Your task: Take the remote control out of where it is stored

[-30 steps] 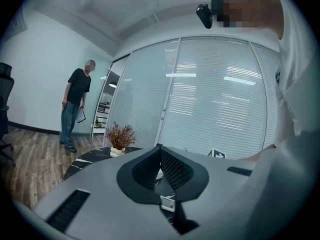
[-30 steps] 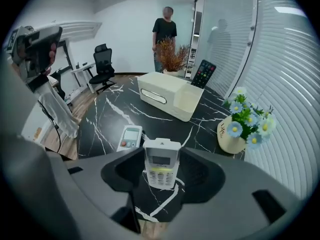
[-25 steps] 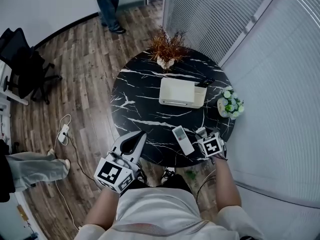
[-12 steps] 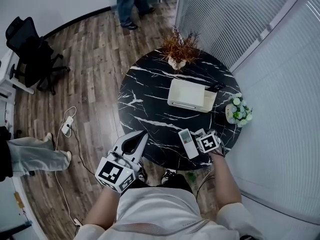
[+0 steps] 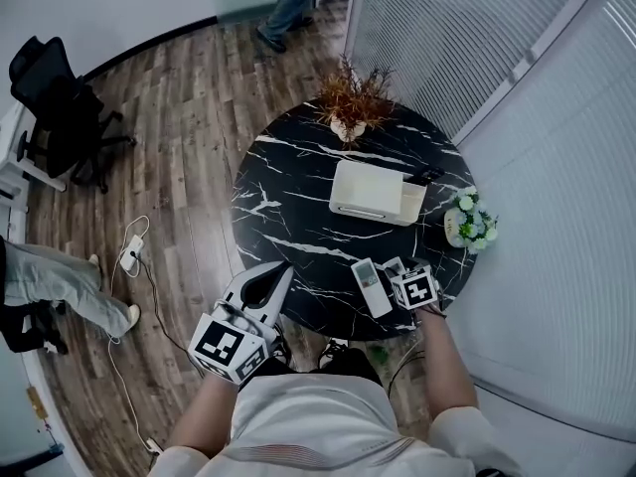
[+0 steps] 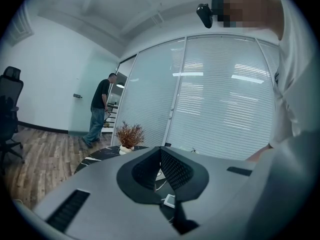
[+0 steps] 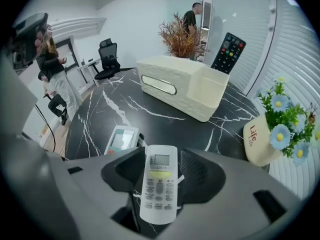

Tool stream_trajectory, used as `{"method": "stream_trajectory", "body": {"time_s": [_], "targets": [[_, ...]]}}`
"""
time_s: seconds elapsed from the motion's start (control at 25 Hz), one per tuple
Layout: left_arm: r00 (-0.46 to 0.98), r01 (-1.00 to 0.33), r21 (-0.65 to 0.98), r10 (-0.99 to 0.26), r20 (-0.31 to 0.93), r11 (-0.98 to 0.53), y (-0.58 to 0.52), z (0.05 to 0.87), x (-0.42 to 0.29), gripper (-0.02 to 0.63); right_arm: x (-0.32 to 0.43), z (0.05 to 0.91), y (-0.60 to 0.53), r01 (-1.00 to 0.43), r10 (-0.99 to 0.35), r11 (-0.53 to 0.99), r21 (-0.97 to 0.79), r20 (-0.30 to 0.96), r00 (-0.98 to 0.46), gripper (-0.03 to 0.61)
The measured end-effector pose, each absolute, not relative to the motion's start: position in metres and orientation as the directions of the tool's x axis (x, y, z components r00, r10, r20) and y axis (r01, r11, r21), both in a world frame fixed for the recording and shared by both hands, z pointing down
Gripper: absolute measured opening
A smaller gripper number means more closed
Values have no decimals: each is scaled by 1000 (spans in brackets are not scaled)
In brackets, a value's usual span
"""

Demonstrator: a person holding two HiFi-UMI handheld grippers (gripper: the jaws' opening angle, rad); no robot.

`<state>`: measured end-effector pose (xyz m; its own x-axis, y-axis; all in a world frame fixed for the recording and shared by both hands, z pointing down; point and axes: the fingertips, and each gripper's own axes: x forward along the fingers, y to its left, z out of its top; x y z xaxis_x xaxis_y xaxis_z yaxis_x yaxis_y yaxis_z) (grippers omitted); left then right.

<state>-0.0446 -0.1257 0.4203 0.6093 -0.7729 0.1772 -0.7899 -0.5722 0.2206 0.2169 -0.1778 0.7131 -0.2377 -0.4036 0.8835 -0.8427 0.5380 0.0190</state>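
The right gripper [image 7: 161, 158] has sunk toward the table's [image 7: 165, 121] near edge, jaws pinching a remote [image 7: 159, 186]; setting it down looks next. The left gripper [image 6: 160, 151] idles, jaws pressed together.

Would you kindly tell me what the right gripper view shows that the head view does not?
Only the right gripper view: the "Life" lettering on the cream flower pot, and the buttons of the white screen-topped remote control between the jaws of the right gripper. Only the head view: the left gripper, the right gripper's marker cube and the wearer's white shirt. Both: the round black marble table, the cream storage box with the black remote control standing in its end compartment, the dried brown plant and a second white remote control lying flat.
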Motion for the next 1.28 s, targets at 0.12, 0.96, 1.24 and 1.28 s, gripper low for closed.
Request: {"method": "stream_trajectory", "body": {"time_s": [0.12, 0.96, 1.24, 1.28], "targets": [[618, -783, 218, -768, 169, -583, -125, 417, -44, 8, 217, 680, -184, -872, -495, 489, 15, 828, -264, 222], [739, -671, 159, -670, 71, -724, -96, 375, -16, 8, 193, 418, -136, -944, -909, 328, -35, 260, -326, 28], [751, -657, 134, -659, 40, -742, -103, 359, -20, 8, 179, 360, -115, -945, -939, 324, -37, 107, -326, 23], [753, -655, 134, -657, 37, -744, -103, 358, -19, 8, 177, 356, -113, -944, -940, 327, -33, 96, -329, 23]]}}
